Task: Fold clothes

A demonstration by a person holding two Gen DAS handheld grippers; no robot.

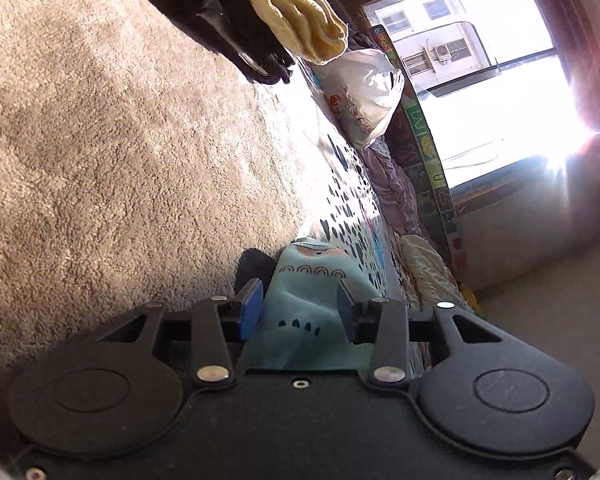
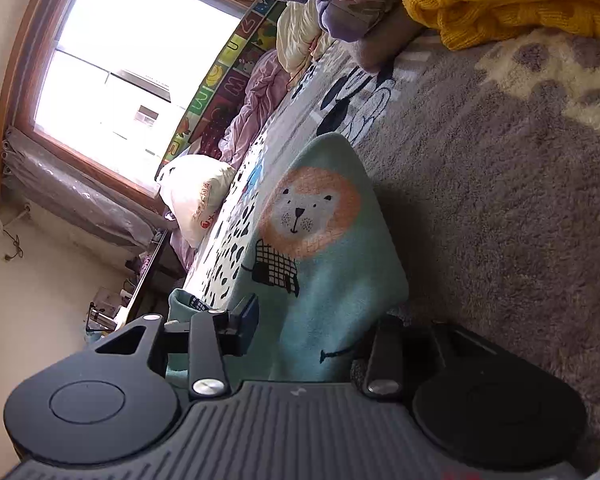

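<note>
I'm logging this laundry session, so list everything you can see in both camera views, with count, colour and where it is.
Teal garment: one, teal with a lion print, on the bed between both grippers' fingers.
Fleece blanket: one, grey-brown, covering the bed.
Spotted sheet: one, white with dark spots, along the bed's window side.
Yellow knit: one, mustard, on the bed's far end.
Plastic bag: one, white, by the alphabet mat.
Alphabet mat: one, multicoloured, below the window.
Window: one, brown frame.
Left gripper: black, blue pads, open.
Right gripper: black, open.
</note>
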